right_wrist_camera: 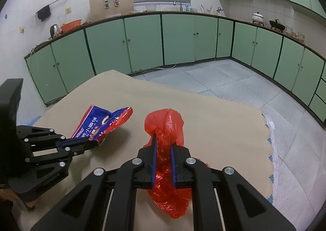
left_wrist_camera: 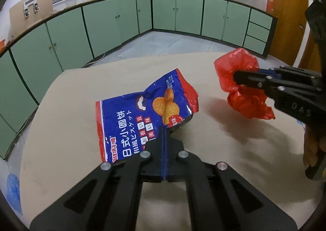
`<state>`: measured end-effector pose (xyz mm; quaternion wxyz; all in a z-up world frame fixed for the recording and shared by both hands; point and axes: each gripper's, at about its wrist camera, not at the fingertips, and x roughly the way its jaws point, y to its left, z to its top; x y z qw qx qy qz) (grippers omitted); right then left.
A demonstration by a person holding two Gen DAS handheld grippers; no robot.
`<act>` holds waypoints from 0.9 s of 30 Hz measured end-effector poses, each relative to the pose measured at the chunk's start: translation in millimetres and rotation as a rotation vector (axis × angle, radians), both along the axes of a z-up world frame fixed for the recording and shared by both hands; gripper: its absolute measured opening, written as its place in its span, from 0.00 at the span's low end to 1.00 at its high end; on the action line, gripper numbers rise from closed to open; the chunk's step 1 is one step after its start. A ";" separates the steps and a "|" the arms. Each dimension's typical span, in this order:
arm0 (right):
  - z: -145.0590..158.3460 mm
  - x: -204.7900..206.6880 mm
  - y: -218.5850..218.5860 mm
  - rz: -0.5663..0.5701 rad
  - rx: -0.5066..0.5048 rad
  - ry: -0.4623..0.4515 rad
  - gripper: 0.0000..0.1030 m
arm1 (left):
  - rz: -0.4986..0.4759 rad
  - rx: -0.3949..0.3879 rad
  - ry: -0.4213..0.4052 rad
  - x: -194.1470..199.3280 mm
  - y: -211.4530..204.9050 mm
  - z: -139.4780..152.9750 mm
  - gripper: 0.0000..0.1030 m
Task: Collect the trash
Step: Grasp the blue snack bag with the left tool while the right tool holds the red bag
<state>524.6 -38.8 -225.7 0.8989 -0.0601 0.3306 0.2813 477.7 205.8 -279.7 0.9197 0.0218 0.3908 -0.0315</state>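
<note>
A blue and red biscuit wrapper (left_wrist_camera: 142, 117) lifts off the beige table (left_wrist_camera: 71, 121), its near edge pinched in my left gripper (left_wrist_camera: 165, 130), whose jaws are pressed together on it. From the right wrist the same wrapper (right_wrist_camera: 97, 121) sticks out of the left gripper (right_wrist_camera: 95, 142) at the left. A crumpled red plastic bag (right_wrist_camera: 165, 123) is clamped between the blue pads of my right gripper (right_wrist_camera: 163, 141) and hangs above the table (right_wrist_camera: 214, 121). In the left wrist view the red bag (left_wrist_camera: 240, 90) and right gripper (left_wrist_camera: 236, 77) hover to the right.
Green base cabinets (right_wrist_camera: 142, 41) run around the tiled floor (right_wrist_camera: 234, 80) beyond the table's far edge. A white scalloped cloth edge (right_wrist_camera: 273, 149) borders the table on the right. A hand (left_wrist_camera: 311, 149) holds the right gripper. Something blue (left_wrist_camera: 12, 190) lies low at the left.
</note>
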 end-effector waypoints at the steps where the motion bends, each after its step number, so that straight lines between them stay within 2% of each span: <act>1: 0.7 -0.9 0.6 0.002 0.000 0.000 0.11 | 0.009 -0.008 0.000 -1.2 1.2 1.3 0.00; 6: 11.7 -13.0 -2.3 0.013 0.009 -0.012 0.11 | 0.047 -0.018 -0.028 -12.3 6.1 17.6 0.00; 13: 41.4 -48.2 -15.6 0.021 0.050 -0.036 0.11 | 0.102 -0.051 -0.099 -50.4 -0.5 56.8 0.00; 27: 95.0 -125.9 -47.1 0.024 0.119 -0.086 0.11 | 0.074 -0.067 -0.203 -128.3 -39.3 111.9 0.00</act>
